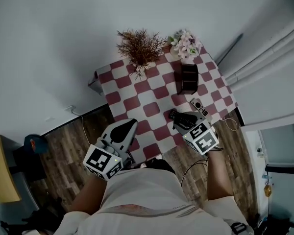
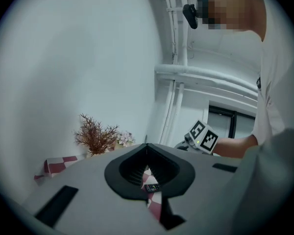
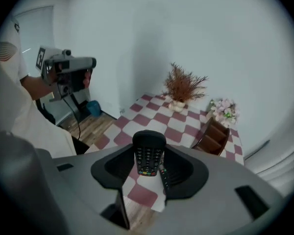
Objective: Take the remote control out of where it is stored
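The right gripper (image 1: 185,125) is squeezing the black remote (image 3: 148,154), already out of the brown holder (image 1: 188,77), above the table's near edge. A loose hold could be letting it slip onto the wood floor (image 1: 73,151). The left gripper (image 2: 147,151) is sitting closed, empty. A checked cloth (image 1: 152,109) is covering the table, and plants (image 1: 139,48) are standing by the white wall (image 1: 63,43).
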The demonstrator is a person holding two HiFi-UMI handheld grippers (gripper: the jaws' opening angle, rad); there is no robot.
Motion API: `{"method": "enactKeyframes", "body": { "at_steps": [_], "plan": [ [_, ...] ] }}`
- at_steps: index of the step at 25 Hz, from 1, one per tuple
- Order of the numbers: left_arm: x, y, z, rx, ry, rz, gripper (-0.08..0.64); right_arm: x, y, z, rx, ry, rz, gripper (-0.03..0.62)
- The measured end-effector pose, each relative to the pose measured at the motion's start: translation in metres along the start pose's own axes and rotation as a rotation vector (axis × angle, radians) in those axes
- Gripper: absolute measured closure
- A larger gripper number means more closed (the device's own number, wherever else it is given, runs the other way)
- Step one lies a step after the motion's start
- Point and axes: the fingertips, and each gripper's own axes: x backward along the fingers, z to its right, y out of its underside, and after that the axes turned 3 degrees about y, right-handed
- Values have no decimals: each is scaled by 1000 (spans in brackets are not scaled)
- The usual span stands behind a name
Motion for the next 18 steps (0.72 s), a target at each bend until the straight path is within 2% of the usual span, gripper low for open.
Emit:
{"method": "enactKeyframes", "body": {
  "at_steps": [4,9,12,18],
  "plan": [
    [16,2,2,11,6,8,551,-23,29,-33,53,-63,-179,396],
    [38,3,-9,13,-32,9,551,-51,49,-47,171,-51,-334,396],
    [51,3,-16,13,-59,11,551,-69,51,-56,237,-59,-391,396],
    [69,4,-26,16,-105,21,551,-100,46,-68,274,-109,-434,397]
  ]
}}
